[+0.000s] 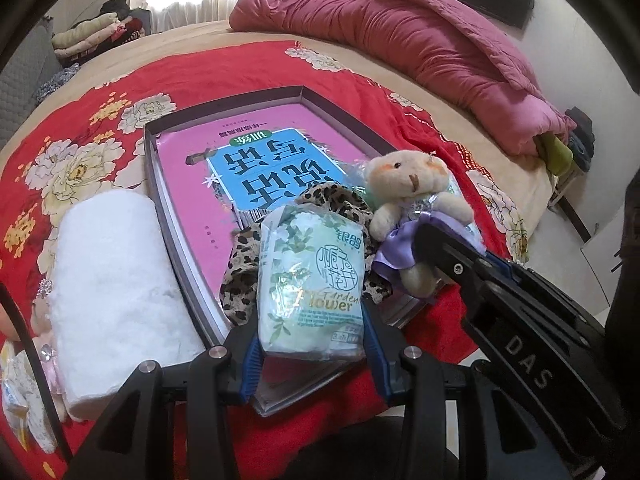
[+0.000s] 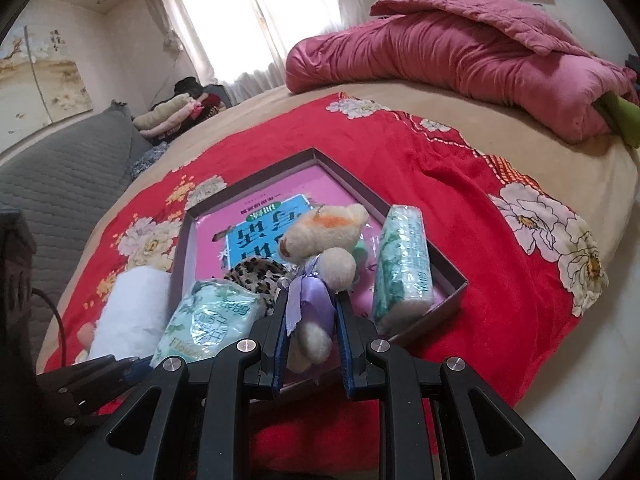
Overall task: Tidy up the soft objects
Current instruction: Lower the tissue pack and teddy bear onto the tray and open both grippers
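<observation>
A grey box (image 1: 224, 108) (image 2: 256, 168) with a pink book (image 1: 256, 160) inside lies on the red floral blanket. My left gripper (image 1: 312, 344) is shut on a green tissue pack (image 1: 312, 276) (image 2: 208, 312) over the box's near edge. My right gripper (image 2: 312, 332) (image 1: 440, 252) is shut on a small teddy bear (image 2: 320, 240) (image 1: 412, 188) in a purple dress, held above the box. A leopard-print cloth (image 1: 244, 256) (image 2: 256, 276) lies in the box. A second tissue pack (image 2: 404, 256) leans in the box's right corner.
A white rolled towel (image 1: 116, 280) (image 2: 132, 312) lies left of the box. A small pink doll and packets (image 1: 40, 344) lie at the far left. A pink quilt (image 1: 420, 48) (image 2: 460, 56) is heaped at the back. Folded clothes (image 2: 176, 116) sit by the window.
</observation>
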A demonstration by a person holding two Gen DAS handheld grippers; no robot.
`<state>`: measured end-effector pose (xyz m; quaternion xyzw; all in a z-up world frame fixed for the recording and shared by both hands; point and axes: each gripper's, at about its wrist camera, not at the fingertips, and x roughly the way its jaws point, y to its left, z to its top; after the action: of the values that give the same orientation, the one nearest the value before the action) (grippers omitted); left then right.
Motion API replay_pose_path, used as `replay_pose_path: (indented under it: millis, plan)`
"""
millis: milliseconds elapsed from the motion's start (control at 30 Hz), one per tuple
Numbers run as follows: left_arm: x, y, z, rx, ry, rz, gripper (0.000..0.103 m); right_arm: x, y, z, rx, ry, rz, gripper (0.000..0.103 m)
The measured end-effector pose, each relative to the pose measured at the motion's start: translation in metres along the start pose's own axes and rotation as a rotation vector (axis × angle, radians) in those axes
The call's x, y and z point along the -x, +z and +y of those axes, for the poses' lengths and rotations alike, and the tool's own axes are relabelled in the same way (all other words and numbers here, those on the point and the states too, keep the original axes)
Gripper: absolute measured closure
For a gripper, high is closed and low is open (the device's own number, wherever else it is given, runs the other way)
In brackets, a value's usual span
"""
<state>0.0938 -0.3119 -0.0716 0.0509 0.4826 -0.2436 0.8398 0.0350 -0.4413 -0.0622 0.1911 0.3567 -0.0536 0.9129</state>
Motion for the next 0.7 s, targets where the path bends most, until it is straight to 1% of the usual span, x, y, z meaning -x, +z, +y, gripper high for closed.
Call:
replay_pose_path:
  millis: [200,400,433,467,500,700]
  plan:
    - [-0.003,0.002,-0.002,-0.007,0.008,0.005,0.059,-0.01,0.0,-0.01,-0.023,-0.009,0.03,0.082]
    - [-0.007,0.004,-0.006,-0.009,0.008,0.014,0.059,-0.018,-0.001,-0.019,-0.058,-0.01,0.052,0.079]
    - [-0.007,0.004,-0.006,-0.01,0.008,0.015,0.059,-0.017,-0.002,-0.02,-0.063,-0.006,0.051,0.078]
    - [-0.008,0.004,-0.006,-0.01,0.006,0.016,0.059,-0.017,-0.002,-0.021,-0.065,-0.003,0.05,0.074]
    - [-0.008,0.004,-0.006,-0.01,0.006,0.017,0.059,-0.016,-0.002,-0.021,-0.068,-0.004,0.049,0.073]
    - [-0.011,0.007,-0.009,-0.014,0.007,0.019,0.059,-0.009,-0.002,-0.021,-0.072,0.009,0.022,0.07]
